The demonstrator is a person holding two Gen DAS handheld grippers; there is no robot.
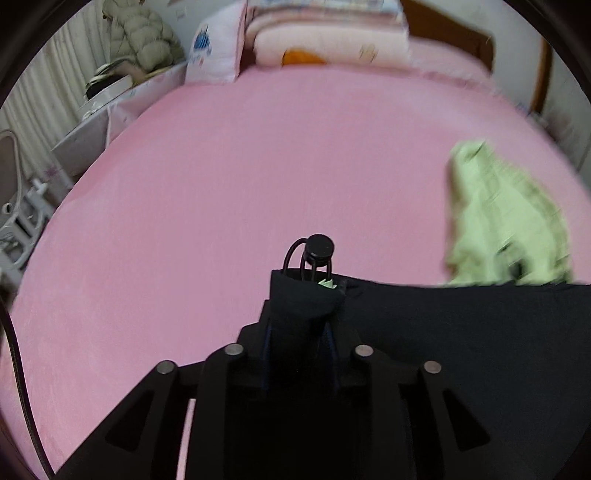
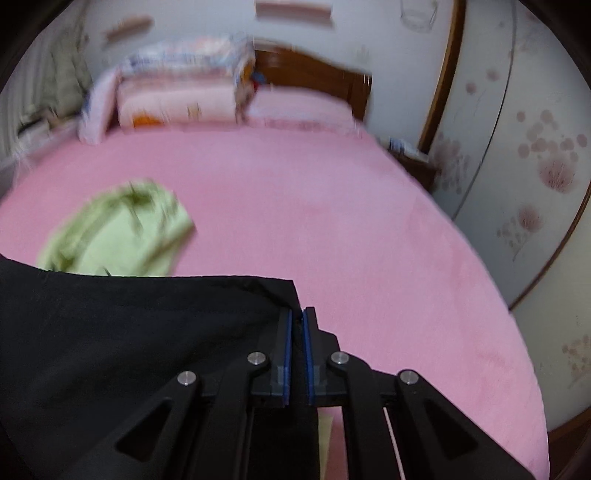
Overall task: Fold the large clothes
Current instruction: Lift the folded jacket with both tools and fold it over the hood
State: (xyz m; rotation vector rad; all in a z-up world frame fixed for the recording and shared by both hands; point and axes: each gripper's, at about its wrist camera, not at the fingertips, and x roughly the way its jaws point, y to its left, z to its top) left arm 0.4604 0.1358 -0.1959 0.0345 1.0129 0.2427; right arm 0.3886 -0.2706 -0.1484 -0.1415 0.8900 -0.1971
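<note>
A large black garment (image 1: 461, 332) hangs stretched between both grippers above the pink bed (image 1: 258, 166). In the left wrist view my left gripper (image 1: 304, 291) is shut on a bunched corner of it. The cloth wraps over the fingers and hides them, and a black cord toggle (image 1: 319, 247) sticks out past the tips. In the right wrist view my right gripper (image 2: 297, 314) is shut on the other corner of the black garment (image 2: 129, 332), its blue pads nearly together with cloth at the tips. A light green garment (image 1: 498, 221) lies crumpled on the bed (image 2: 332, 221) just beyond the black edge, the same green garment (image 2: 122, 232) appearing left of the right gripper.
Folded pink bedding (image 1: 325, 33) and pillows are stacked at the wooden headboard (image 2: 314, 70). A padded jacket (image 1: 144, 37) and boxes (image 1: 110, 99) line the bed's left side, with a chair (image 1: 18, 206) near them. A flowered wardrobe (image 2: 517, 147) and a nightstand (image 2: 413, 162) stand on the right.
</note>
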